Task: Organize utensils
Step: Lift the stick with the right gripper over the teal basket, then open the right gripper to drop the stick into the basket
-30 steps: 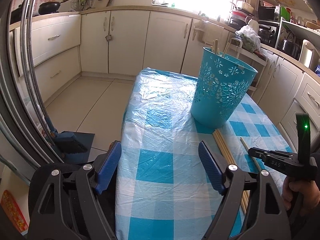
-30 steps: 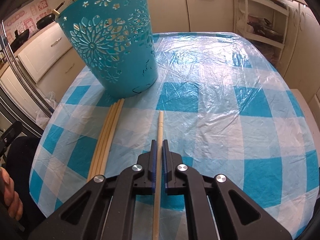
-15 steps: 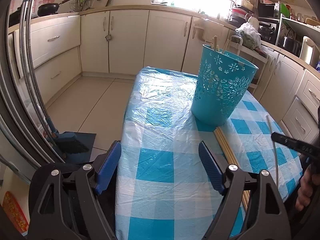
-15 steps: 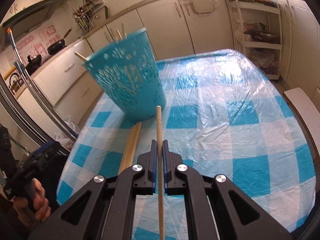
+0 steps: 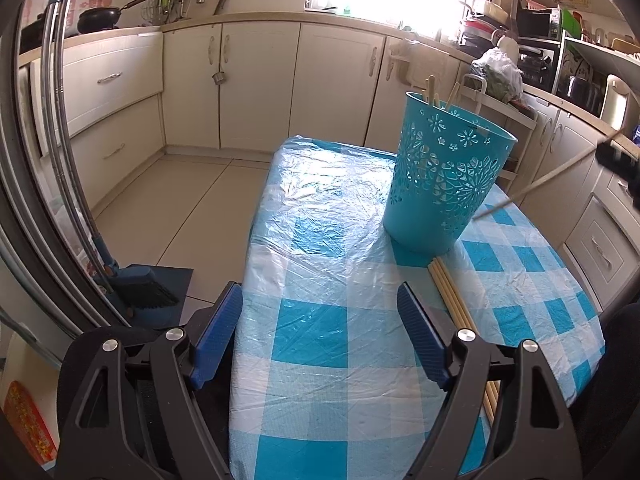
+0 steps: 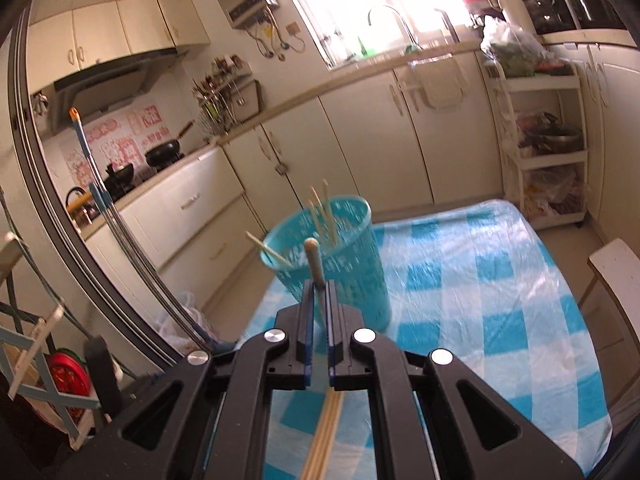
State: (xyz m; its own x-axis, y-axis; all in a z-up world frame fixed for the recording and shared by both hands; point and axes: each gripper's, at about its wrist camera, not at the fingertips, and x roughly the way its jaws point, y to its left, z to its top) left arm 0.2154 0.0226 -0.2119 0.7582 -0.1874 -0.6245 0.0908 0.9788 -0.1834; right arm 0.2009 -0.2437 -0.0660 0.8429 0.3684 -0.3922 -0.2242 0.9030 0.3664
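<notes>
Right wrist view, right hand-held gripper (image 6: pixel 318 286) clamped on chopstick (image 6: pixel 314 258), blurred basket (image 6: pixel 352 256) behind, left hand-held gripper (image 5: pixel 320 332) wide, empty.

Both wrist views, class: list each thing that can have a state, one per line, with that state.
Right gripper: shut on one chopstick, lifted off the table.
Left gripper: open, empty.
Turquoise basket: upright on the table, chopsticks standing inside.
Loose chopsticks: lying bundled beside the basket.
Cabinet doors: closed.
</notes>
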